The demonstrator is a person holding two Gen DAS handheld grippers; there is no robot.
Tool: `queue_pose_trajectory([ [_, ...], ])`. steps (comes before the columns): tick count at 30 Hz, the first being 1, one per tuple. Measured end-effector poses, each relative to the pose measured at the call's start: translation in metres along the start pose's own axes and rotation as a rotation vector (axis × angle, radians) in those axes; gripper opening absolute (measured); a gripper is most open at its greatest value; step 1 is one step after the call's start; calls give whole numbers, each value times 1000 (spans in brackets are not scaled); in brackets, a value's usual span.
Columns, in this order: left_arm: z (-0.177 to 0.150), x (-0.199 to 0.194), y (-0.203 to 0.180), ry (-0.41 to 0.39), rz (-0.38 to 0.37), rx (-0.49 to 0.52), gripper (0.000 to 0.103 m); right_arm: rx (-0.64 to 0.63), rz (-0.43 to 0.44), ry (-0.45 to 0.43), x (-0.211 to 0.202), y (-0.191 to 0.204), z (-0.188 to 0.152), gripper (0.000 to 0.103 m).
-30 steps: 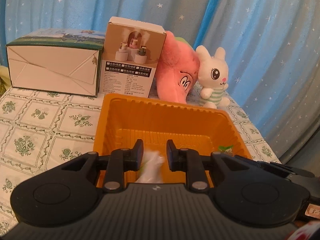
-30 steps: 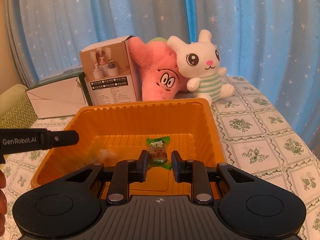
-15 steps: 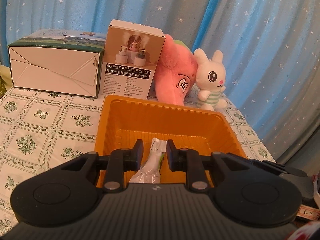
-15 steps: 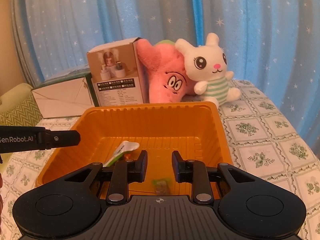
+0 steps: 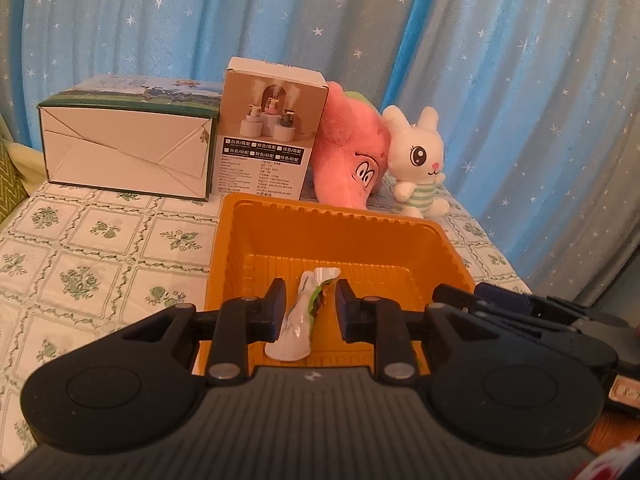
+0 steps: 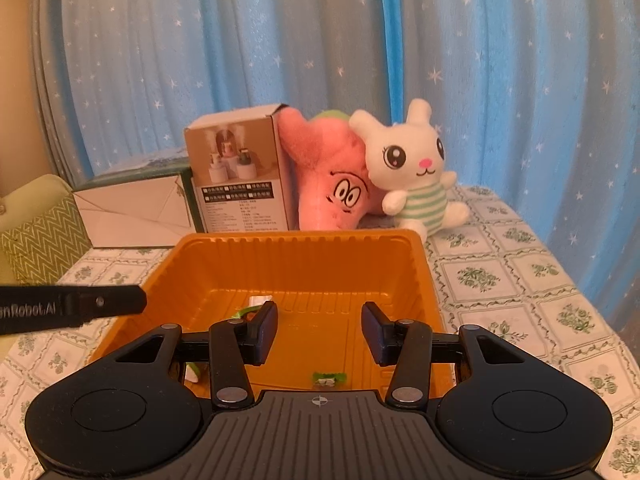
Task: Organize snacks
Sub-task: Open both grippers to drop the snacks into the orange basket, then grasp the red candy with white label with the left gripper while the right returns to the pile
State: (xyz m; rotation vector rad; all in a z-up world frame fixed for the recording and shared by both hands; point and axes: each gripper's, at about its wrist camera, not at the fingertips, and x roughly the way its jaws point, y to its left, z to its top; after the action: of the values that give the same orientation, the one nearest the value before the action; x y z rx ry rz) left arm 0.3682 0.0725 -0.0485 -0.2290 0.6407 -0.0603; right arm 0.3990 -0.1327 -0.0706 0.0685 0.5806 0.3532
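Observation:
An orange plastic tray sits on the tablecloth. A white and green snack packet lies on its floor, seen between the fingers of my left gripper, which is open above the tray's near edge. In the right wrist view a small green wrapped candy lies on the tray floor near the front, and part of the white packet shows at the left. My right gripper is open and empty above the tray. The left gripper's finger shows at the left.
Behind the tray stand a white and green carton, a humidifier box, a pink plush and a white bunny plush. Blue starred curtains hang behind. A green cushion lies at the left. The right gripper's body shows at the right.
The right gripper let go of the green candy, which dropped onto the tray floor, and its jaws opened wider. Both grippers pulled back and up. The white packet came to rest in the tray.

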Motion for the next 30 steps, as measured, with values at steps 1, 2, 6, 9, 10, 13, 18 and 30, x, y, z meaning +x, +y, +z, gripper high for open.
queue_pose_trajectory([
  [1, -3, -6, -1, -3, 5, 3, 23, -1, 0, -4, -5, 1, -1, 47],
  [2, -6, -11, -1, -6, 6, 6, 24, -1, 1, -8, -10, 2, -2, 47],
  [6, -19, -37, -7, -16, 6, 18, 24, 3, 0, -22, -39, 3, -10, 47],
  [9, -32, -60, -12, -27, 4, 23, 28, 4, -6, -35, -63, 3, -18, 47],
  [10, -37, -68, -14, -27, 7, 24, 29, 8, -8, -38, -72, 2, -21, 47],
  [13, -50, -89, -17, -25, 27, 20, 30, 30, -15, -41, -96, -1, -32, 47],
  [18, -78, -125, -18, -18, 30, -7, 33, 56, -28, -52, -140, -4, -52, 48],
  [30, -147, -200, -17, 24, 76, -34, 36, 108, -4, -9, -226, 6, -124, 55],
])
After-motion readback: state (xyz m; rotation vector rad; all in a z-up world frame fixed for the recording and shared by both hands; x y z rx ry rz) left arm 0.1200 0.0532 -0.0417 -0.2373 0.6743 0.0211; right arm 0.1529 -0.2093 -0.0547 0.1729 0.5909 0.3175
